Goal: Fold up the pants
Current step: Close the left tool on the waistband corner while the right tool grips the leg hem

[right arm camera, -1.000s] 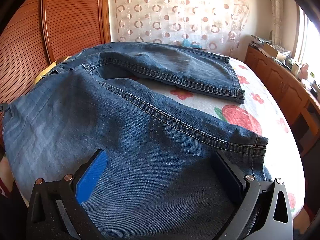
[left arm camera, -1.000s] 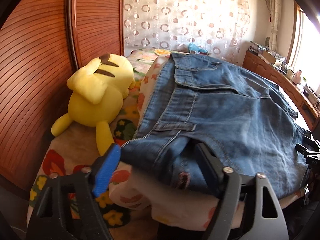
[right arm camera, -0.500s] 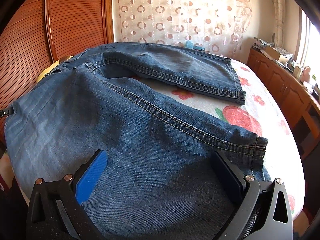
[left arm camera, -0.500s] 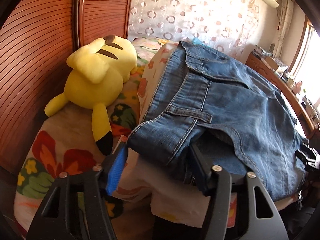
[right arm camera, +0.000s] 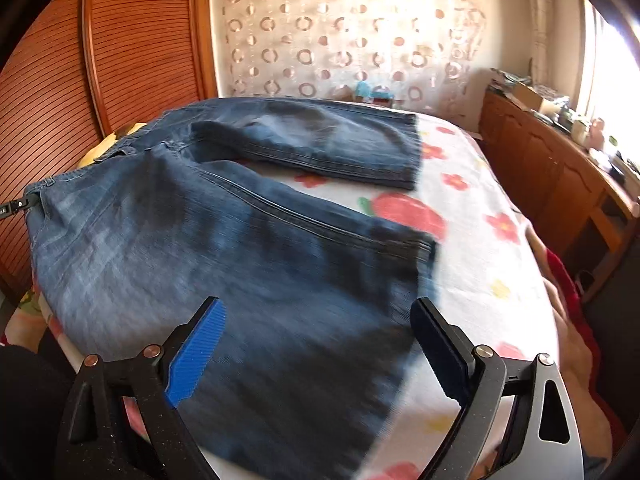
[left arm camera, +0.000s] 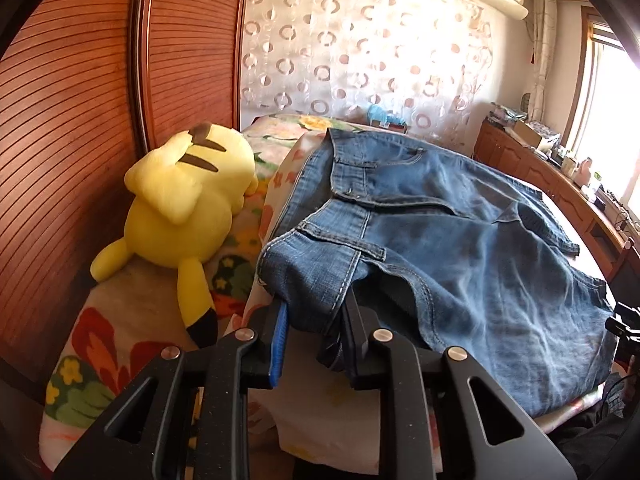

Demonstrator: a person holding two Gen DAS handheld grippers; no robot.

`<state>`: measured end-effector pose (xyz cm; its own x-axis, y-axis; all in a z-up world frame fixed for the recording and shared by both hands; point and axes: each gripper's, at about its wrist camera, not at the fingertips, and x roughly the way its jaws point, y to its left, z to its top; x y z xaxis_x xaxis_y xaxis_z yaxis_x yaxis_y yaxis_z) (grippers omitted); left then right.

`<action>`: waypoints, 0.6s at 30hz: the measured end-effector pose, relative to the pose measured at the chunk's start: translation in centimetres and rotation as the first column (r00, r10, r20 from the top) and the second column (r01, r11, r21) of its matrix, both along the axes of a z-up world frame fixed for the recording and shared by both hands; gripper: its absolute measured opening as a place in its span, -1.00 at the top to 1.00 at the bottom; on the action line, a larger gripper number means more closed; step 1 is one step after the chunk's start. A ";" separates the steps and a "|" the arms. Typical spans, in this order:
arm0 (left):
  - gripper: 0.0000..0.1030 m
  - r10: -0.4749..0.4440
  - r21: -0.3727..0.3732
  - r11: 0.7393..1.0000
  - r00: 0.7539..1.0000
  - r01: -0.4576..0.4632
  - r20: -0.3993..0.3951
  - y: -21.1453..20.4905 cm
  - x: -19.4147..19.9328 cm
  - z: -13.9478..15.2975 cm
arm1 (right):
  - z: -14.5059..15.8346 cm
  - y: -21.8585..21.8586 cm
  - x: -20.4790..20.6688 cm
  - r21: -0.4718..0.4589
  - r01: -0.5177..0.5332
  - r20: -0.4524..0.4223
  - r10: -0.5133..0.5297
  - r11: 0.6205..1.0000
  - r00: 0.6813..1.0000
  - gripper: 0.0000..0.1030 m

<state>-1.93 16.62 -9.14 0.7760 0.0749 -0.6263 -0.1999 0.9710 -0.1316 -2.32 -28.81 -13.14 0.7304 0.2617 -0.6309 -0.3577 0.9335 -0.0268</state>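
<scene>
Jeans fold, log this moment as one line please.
left gripper: shut on jeans waistband corner | right gripper: open above leg | jeans: unfolded on bed

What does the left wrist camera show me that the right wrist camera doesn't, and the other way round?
Only the left wrist view shows the left gripper shut on the waistband corner, the back pocket flap and the whole yellow plush toy.

Only the right wrist view shows the right gripper open above the near leg, both leg hems and the bare flowered sheet between and beside the legs.

Both show the jeans spread on the bed, the wooden wardrobe and the circle-patterned curtain.
</scene>
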 end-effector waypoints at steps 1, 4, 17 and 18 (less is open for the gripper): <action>0.54 0.000 0.003 1.000 1.000 0.000 0.001 -0.1 0.1 0.1 | 0.0 -0.5 -0.2 0.000 0.010 -0.008 -0.010 1.000 1.000 -0.74; 0.57 -0.003 0.007 1.000 1.000 0.003 0.007 -0.3 0.3 0.2 | -0.2 -1.5 -0.4 0.005 0.032 -0.040 -0.032 0.999 0.999 -0.62; 0.68 -0.077 0.034 0.997 0.992 0.074 0.098 -3.0 1.8 3.8 | -0.4 -1.8 0.6 0.034 -0.028 -0.117 0.032 0.999 0.993 0.77; 0.68 -0.093 0.041 0.995 0.989 0.088 0.113 -3.5 2.1 4.5 | -0.2 -1.8 0.7 0.042 -0.033 -0.110 0.038 0.999 0.993 0.79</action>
<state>0.21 13.12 -4.69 0.8472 0.0217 -0.5309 -0.0965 0.9888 -0.1137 -1.67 -30.65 -13.33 0.6464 0.3128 -0.6959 -0.3895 0.9196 0.0515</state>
